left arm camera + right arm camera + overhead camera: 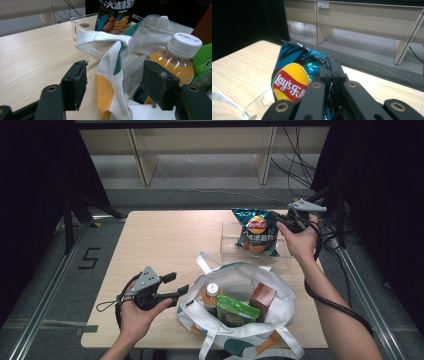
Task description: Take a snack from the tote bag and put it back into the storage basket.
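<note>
The right gripper (281, 221) pinches the chip bag (256, 232) upright over the clear tray (228, 240), the tote bag (240, 275) at six o'clock from it, the left gripper (176, 285) wide at the rim.

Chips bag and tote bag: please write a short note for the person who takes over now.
Right hand-held gripper: shut on the chips bag, held above the clear tray.
Left hand-held gripper: open, jaws on either side of the tote bag rim, not pinching.
In the tote: orange drink bottle, green packet, brown box.
Done: chips gripped.
Left: probably move the chips between tray and tote; direction unclear.
</note>
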Tool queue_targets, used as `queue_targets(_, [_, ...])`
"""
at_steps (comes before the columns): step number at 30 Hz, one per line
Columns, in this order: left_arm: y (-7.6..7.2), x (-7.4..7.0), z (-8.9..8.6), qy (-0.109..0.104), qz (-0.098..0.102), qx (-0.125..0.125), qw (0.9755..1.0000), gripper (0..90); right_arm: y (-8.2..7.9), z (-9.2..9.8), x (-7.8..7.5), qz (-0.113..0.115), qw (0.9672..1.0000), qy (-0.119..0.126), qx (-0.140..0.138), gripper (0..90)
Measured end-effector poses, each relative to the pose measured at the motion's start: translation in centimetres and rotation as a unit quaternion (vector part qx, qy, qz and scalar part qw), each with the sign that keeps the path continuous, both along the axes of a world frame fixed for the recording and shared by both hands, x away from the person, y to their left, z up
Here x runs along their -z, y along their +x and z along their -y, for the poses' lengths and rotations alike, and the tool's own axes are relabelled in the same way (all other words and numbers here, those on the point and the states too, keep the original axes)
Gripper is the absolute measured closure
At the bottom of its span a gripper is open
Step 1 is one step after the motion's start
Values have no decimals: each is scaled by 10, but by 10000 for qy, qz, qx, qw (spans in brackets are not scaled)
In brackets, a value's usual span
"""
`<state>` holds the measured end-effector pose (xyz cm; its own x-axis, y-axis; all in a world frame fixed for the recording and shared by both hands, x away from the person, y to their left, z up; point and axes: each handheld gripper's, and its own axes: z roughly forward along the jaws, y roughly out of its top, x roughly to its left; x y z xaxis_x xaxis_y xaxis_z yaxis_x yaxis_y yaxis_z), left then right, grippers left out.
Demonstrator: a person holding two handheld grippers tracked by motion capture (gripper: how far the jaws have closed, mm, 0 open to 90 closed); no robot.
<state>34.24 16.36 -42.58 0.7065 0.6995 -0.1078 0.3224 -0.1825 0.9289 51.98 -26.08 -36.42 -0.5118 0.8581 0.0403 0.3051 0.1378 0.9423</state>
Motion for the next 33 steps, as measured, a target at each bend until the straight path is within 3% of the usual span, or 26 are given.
queue_targets(15, [0,0,1,16,-2,23,10000,361,7,0,8,-74,9999,12,-76,900])
queue_targets(16, [0,1,1,-3,3,31,10000,361,9,2,9,-20,9999,-99,-67,900])
queue_targets(18, [0,1,1,-4,-4,35,10000,361,9,1,9,-86,9999,50,-53,900])
queue_targets(25, [0,1,1,27,-12,14,10000,361,13,2,9,-73,9999,-24,-118,890])
queue_targets(32, [0,1,1,28,-23,18,10000,361,15,6,13,-58,9996,-260,-7,842])
queue_targets(33, [0,1,1,32,-23,19,10000,361,15,5,13,-65,9998,-178,59,837])
